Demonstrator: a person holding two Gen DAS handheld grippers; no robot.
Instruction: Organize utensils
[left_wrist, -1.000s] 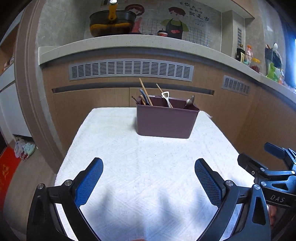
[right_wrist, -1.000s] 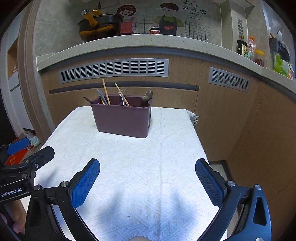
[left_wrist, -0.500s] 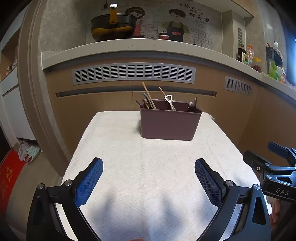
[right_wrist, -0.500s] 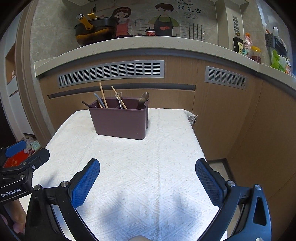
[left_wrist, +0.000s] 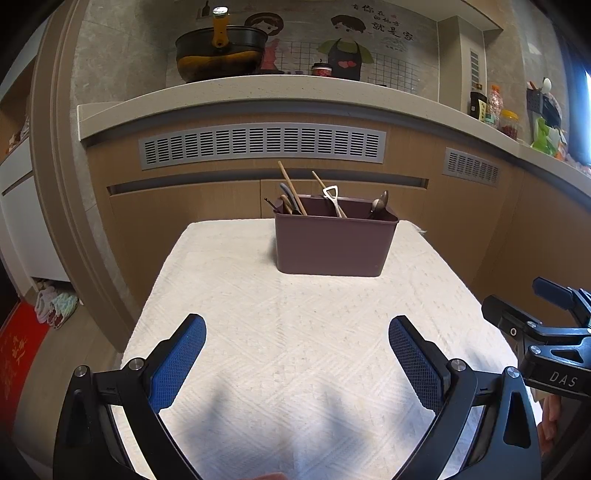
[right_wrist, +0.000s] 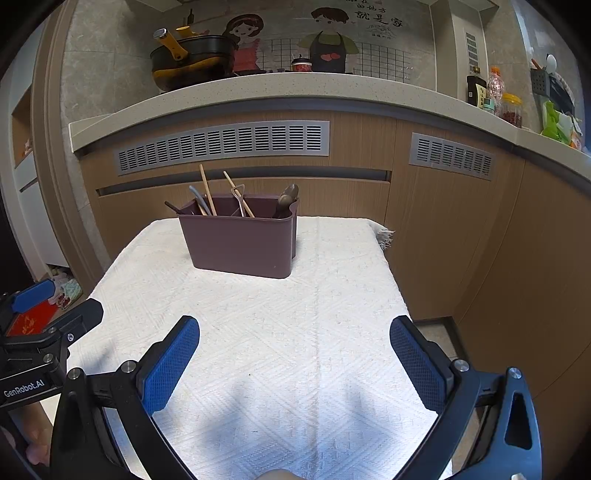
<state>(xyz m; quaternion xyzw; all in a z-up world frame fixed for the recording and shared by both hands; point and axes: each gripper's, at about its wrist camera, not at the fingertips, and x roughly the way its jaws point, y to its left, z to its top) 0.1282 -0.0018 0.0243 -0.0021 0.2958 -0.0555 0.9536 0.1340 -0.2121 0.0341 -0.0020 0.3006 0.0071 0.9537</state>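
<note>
— From the left camera, what's there?
— One maroon caddy (left_wrist: 334, 243) at the far end of the white cloth (left_wrist: 258, 332), holding two wooden sticks, a shovel-handled piece and a spoon or two. The left gripper (left_wrist: 297, 360) is spread wide, empty.
— And the right camera?
— The same single caddy; the right gripper (right_wrist: 294, 363) gapes wide too, holding nothing.

The left claw (left_wrist: 297, 354) has a black frame with two angled fingers, each faced with a blue cross-hatched pad (left_wrist: 176, 363). Round silver screws (left_wrist: 136, 363) sit at the finger joints. The right claw (right_wrist: 294, 356) is built the same, though its frame looks dark blue on the right side. White lettering marks the bodies: "DAS" on the right one, "GenRobot.AI" on the left one.
</note>
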